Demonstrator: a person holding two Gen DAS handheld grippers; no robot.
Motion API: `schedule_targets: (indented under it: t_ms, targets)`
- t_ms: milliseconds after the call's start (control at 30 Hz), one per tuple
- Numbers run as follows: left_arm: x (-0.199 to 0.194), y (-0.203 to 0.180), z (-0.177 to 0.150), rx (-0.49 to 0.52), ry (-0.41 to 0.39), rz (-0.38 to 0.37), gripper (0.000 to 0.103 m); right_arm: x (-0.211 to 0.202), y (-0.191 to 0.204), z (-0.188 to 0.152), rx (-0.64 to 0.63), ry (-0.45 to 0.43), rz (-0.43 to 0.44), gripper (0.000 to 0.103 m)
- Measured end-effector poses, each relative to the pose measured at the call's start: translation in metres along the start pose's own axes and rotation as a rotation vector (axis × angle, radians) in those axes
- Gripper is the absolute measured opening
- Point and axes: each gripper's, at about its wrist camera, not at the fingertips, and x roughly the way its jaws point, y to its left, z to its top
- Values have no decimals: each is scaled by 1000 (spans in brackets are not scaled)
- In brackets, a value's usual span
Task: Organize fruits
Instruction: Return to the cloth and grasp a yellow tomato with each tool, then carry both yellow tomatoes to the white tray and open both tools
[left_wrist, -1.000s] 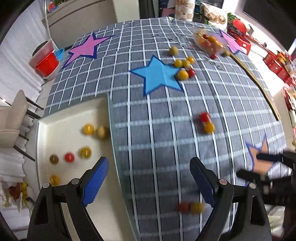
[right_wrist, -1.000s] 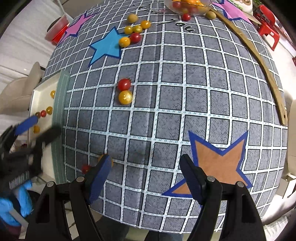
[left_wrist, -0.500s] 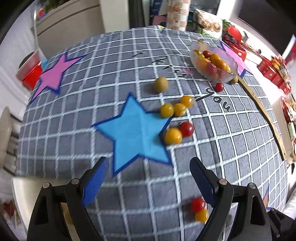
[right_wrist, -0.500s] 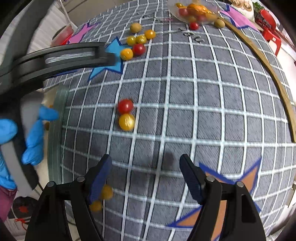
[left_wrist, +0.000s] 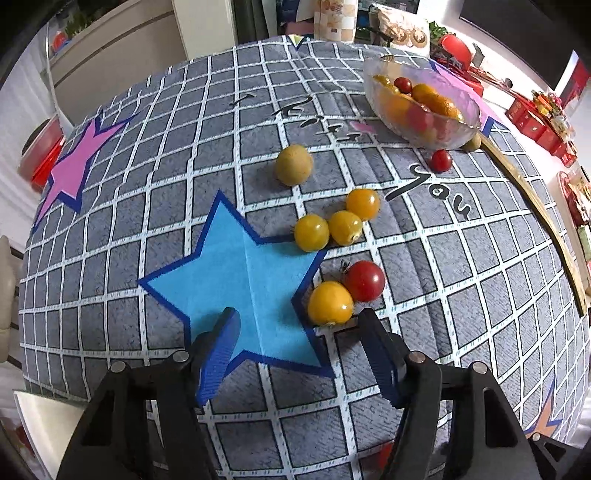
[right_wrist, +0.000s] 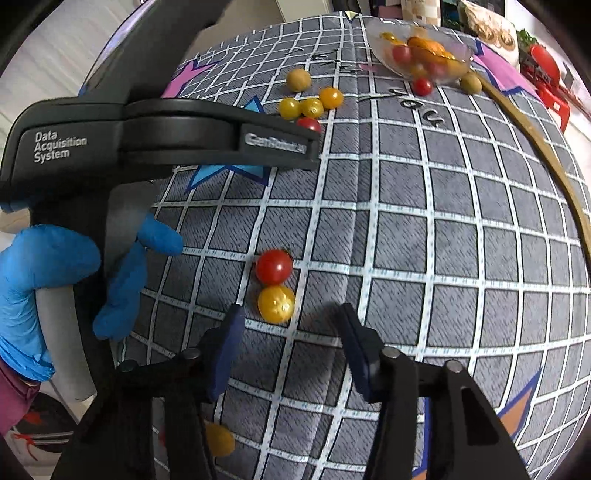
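Note:
My left gripper (left_wrist: 297, 330) is open and empty, low over the blue star (left_wrist: 243, 280). A yellow tomato (left_wrist: 330, 302) lies just ahead of its right finger, touching a red tomato (left_wrist: 364, 280). Three yellow tomatoes (left_wrist: 338, 223) and a brownish-green fruit (left_wrist: 294, 164) lie beyond. My right gripper (right_wrist: 290, 330) is open and empty, just short of a yellow tomato (right_wrist: 276, 304) and a red tomato (right_wrist: 274, 266). The left gripper body (right_wrist: 166, 136) crosses the right wrist view, held by a blue-gloved hand (right_wrist: 55, 280).
A glass bowl (left_wrist: 421, 101) of tomatoes stands at the far right, with a red tomato (left_wrist: 441, 160) and a green fruit (right_wrist: 471, 82) beside it. A wooden strip (right_wrist: 546, 162) runs along the right edge. Another yellow tomato (right_wrist: 219, 439) lies near the front edge.
Both grippers have moved forward and lower over the table. The left one left the white tray and reached the blue star. The right one closed in on the red and yellow pair.

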Motion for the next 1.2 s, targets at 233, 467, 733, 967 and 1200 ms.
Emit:
schedule_targets:
  t_ms: [233, 467, 733, 967, 1200]
  targets:
    - [-3, -15, 5, 40, -9, -31, 27, 16, 20, 18, -16, 2, 6, 21]
    - [-18, -12, -1, 6, -20, -84, 24, 9, 2, 30, 76, 23, 108, 21]
    - [-60, 1, -32, -30, -50, -71, 24, -1, -33, 26, 124, 63, 126, 21]
    - [-87, 21, -76, -98, -42, -38, 24, -21, -35, 2, 103, 83, 116, 21]
    - [-115, 55, -125, -182, -34, 17, 24, -30, -7, 1, 37, 100, 134, 21]
